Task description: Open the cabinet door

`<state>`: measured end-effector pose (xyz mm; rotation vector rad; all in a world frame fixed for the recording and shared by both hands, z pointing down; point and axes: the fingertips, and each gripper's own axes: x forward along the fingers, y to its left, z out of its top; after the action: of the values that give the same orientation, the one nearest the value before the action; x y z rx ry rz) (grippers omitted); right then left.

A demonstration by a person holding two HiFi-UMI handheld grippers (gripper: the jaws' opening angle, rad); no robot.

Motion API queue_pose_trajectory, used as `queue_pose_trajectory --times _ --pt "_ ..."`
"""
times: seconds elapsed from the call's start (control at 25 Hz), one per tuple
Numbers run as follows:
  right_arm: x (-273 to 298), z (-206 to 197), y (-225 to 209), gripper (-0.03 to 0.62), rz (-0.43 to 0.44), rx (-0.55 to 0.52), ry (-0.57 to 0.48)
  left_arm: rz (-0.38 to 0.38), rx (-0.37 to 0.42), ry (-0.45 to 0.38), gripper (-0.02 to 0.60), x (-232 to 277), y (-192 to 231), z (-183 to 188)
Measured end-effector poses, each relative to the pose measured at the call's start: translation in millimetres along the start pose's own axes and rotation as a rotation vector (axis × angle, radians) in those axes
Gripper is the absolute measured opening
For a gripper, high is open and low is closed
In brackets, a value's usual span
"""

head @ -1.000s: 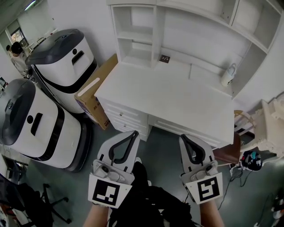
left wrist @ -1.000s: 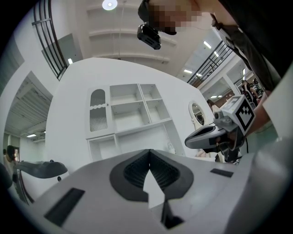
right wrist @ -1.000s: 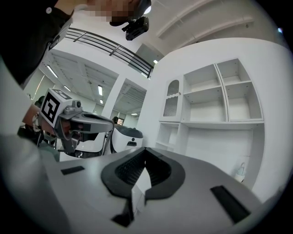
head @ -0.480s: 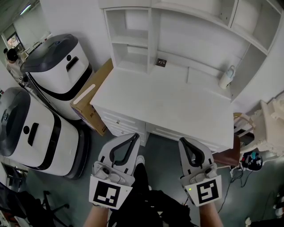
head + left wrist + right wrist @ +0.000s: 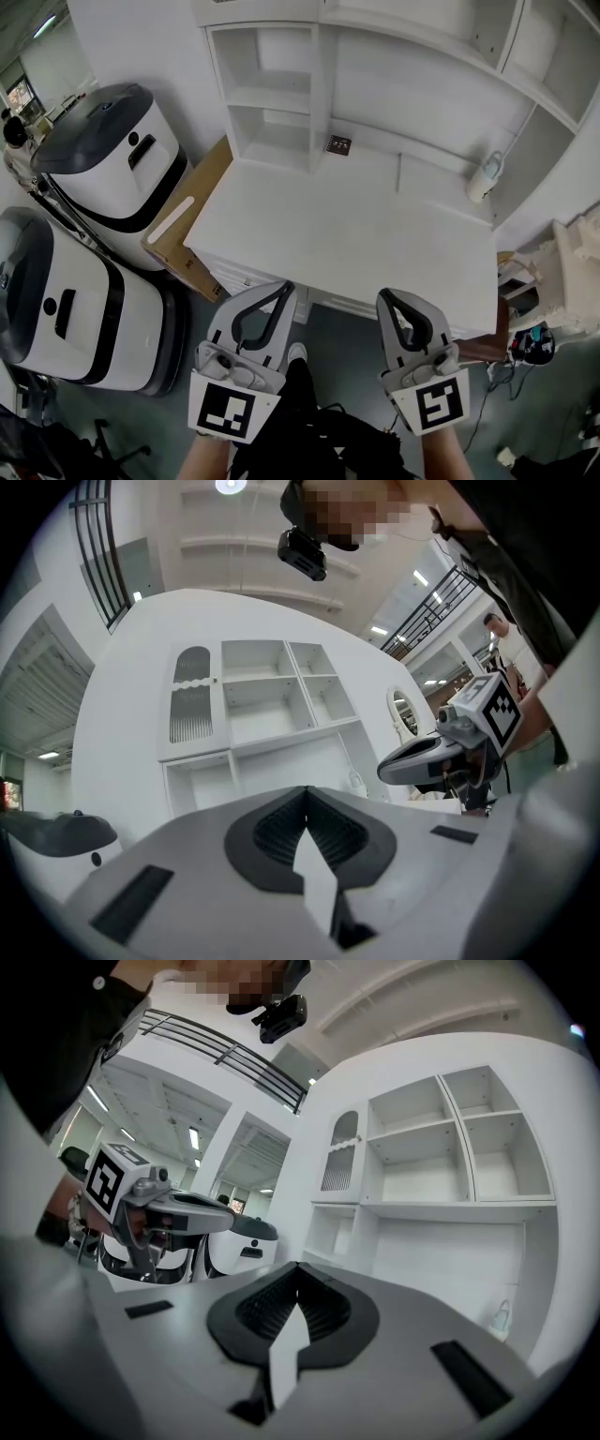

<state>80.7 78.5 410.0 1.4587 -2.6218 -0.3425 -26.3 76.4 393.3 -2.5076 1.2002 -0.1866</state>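
I read this as a lab or test hall fitted out with home furniture. A white desk [image 5: 347, 225] with a shelf unit [image 5: 272, 94] along its back edge stands against a white wall. Just off its left edge, two bulky white-and-grey machines [image 5: 112, 159] are parked on a bare grey floor [image 5: 347, 342], with a cardboard box [image 5: 183, 230] leaning between them and the desk. Cables [image 5: 534, 342] lie loose by the desk's right corner. The gripper views show a high ceiling, strip lights [image 5: 380, 630] and an upper-level railing [image 5: 211, 1049].

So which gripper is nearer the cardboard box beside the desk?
Left. The left gripper sits just right of the cardboard box, at the desk's front edge; the right gripper is farther right, beyond the left one.
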Motion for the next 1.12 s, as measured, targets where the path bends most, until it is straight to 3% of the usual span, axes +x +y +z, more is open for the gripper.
queue_pose_trajectory --times 1.12 --pt "166 -4 -68 0.003 -0.068 -0.019 0.052 -0.084 -0.040 -0.049 0.000 132 130 -46"
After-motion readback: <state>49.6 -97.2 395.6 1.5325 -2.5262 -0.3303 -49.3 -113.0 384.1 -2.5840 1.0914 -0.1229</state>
